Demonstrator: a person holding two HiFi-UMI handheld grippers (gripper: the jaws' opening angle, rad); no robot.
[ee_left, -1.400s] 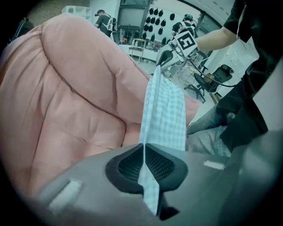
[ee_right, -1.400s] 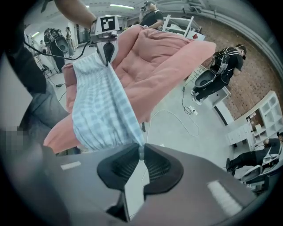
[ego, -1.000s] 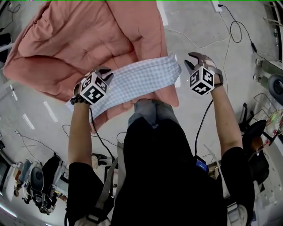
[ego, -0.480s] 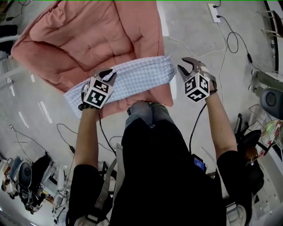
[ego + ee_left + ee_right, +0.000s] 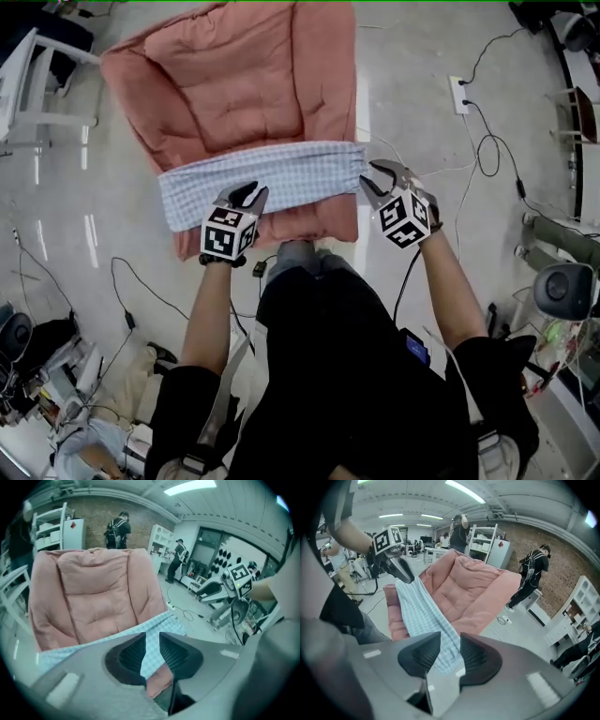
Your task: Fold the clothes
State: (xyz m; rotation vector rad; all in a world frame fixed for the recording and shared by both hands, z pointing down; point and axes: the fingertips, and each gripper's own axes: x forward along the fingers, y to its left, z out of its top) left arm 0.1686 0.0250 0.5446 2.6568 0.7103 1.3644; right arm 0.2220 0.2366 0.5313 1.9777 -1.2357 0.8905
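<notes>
A blue-and-white checked garment [image 5: 281, 173] lies as a folded strip across the front of a pink quilted cushion [image 5: 244, 84] on the floor. My left gripper [image 5: 247, 194] hovers over the strip's near edge. Its jaws have just been opening, and nothing is between them; the garment [image 5: 93, 641] shows beyond the gap of that gripper [image 5: 152, 637]. My right gripper [image 5: 379, 175] hangs just off the strip's right end, open and empty. In the right gripper view the garment [image 5: 422, 611] runs away from its jaws [image 5: 450, 637] toward the left gripper [image 5: 401, 569].
Cables [image 5: 487, 150] and a power strip [image 5: 461, 94] lie on the floor to the right. A white frame [image 5: 37, 84] stands at the far left, and equipment [image 5: 562, 291] crowds the right edge. People [image 5: 117, 527] stand beyond the cushion. The wearer's knee [image 5: 300, 253] is just below the cushion.
Both grippers have lifted off the checked strip and drawn closer together; the left one has rolled and shifted right along the strip. The garment stays flat on the cushion.
</notes>
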